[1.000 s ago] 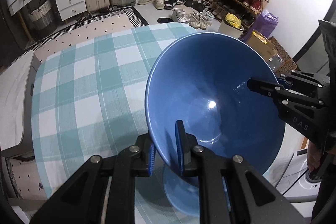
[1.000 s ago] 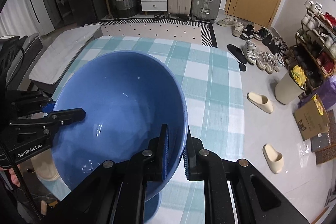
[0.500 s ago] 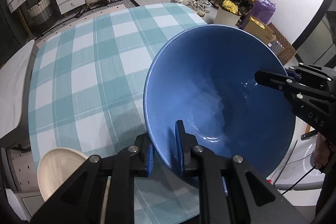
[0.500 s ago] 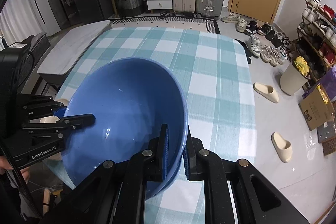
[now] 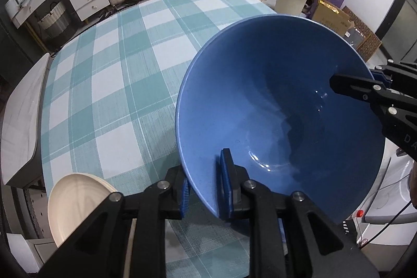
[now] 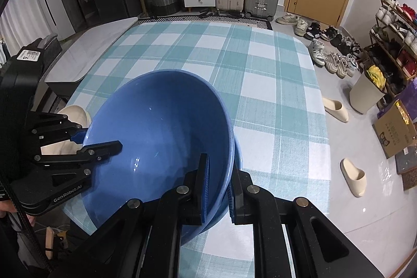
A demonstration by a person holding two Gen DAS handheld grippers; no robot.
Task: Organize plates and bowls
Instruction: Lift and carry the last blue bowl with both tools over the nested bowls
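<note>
Blue glazed ceramic, by its sheen: the bowl [image 5: 281, 108] fills the right half of the left wrist view and the lower left of the right wrist view, tilted, low over the near edge of the checked tablecloth [image 5: 109, 85]. A second blue rim seems to peek out under it at lower centre of the right wrist view, though I cannot tell for sure.

The left gripper [image 5: 206, 189] straddles the near rim, one blue pad inside the wall and one outside, and its jaws are opening; a slight gap shows at the outer pad. The right gripper [image 6: 217, 189] is clamped tight on the opposite rim, pads inside and out.

I judge the bowl to be stiff, fairly heavy and breakable, with a slick glaze that gives rubber pads little purchase. The thin rim is the only place to take it, and two opposite pinches suit its weight. With one side loosening, the load falls on the right pinch, so it could pivot or slip.

A cream plate [image 5: 78, 202] sits at the lower left of the left wrist view.
</note>
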